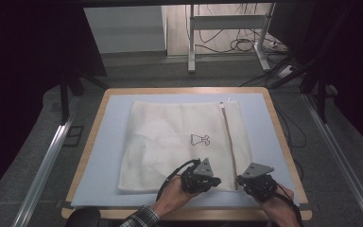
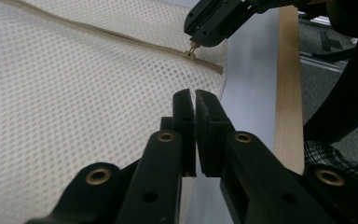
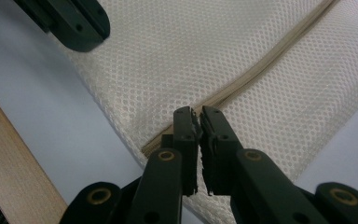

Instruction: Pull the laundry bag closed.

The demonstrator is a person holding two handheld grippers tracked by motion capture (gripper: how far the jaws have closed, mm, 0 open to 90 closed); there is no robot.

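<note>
A white mesh bag (image 1: 179,142) lies flat on a light blue mat (image 1: 106,161). A beige zipper (image 1: 229,142) runs along the bag's right side, from the far edge to the near one. My right gripper (image 1: 240,179) is at the zipper's near end, shut on the small zipper pull (image 2: 191,52). In its own view the right gripper (image 3: 199,112) has its jaws together over the zipper (image 3: 270,60). My left gripper (image 1: 216,181) sits just left of it at the bag's near hem. Its jaws (image 2: 195,95) are pressed together on the mesh (image 2: 74,93).
The mat covers a wooden table (image 1: 87,156) whose rim shows all round. A small dark outline drawing (image 1: 200,139) is printed on the bag. Beyond the table are desk legs and loose cables (image 1: 236,45) on the floor. Metal rails (image 1: 47,161) flank the table.
</note>
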